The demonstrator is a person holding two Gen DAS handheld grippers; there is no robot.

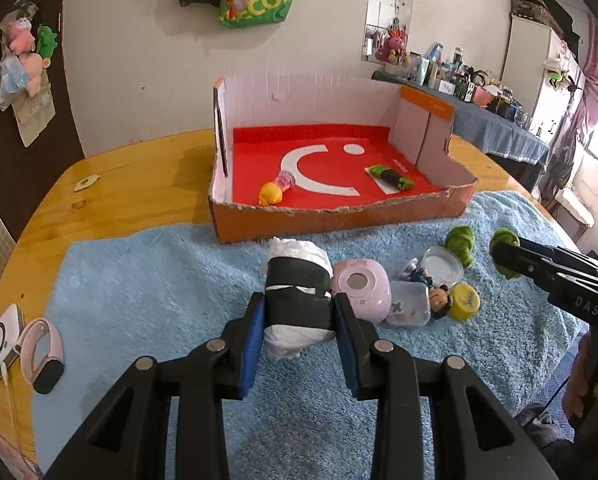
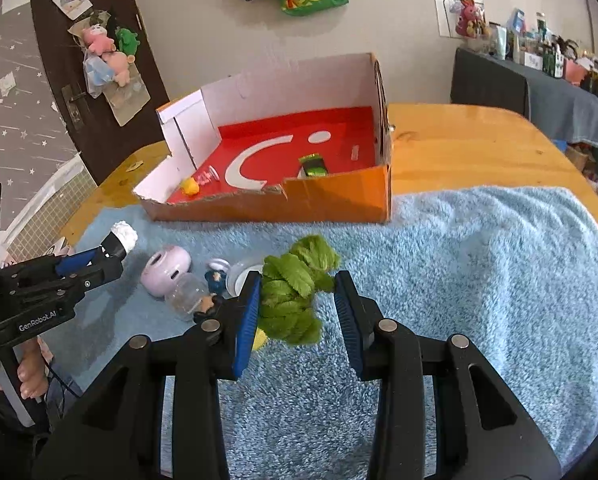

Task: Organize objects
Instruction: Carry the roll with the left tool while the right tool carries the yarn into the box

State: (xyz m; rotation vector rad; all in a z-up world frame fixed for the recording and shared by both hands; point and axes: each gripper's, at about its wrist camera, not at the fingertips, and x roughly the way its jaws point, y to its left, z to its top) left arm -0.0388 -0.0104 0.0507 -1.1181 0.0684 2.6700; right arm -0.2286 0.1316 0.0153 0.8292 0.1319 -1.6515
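Note:
My left gripper [image 1: 299, 312] is shut on a white cloth bundle [image 1: 295, 280] wrapped in a black band, and holds it just above the blue towel [image 1: 159, 280]. In the right wrist view this gripper [image 2: 111, 250] enters from the left with the bundle's white end [image 2: 125, 236] sticking out. My right gripper [image 2: 297, 304] is shut on a green fuzzy bundle [image 2: 291, 292]. Beyond both stands the orange cardboard box [image 1: 339, 220] with a red floor, holding a yellow duck [image 1: 270, 194], a pink toy [image 1: 286, 179] and a green-black packet [image 1: 391, 178].
On the towel lie a pink round device [image 1: 363, 288], a clear plastic box [image 1: 409, 304], a small figure [image 1: 441, 298], a yellow lid [image 1: 465, 302], a round clear dish [image 1: 443, 266] and a second green lump [image 1: 461, 244]. A watch [image 1: 43, 356] and a white charger [image 1: 3, 340] lie at the left.

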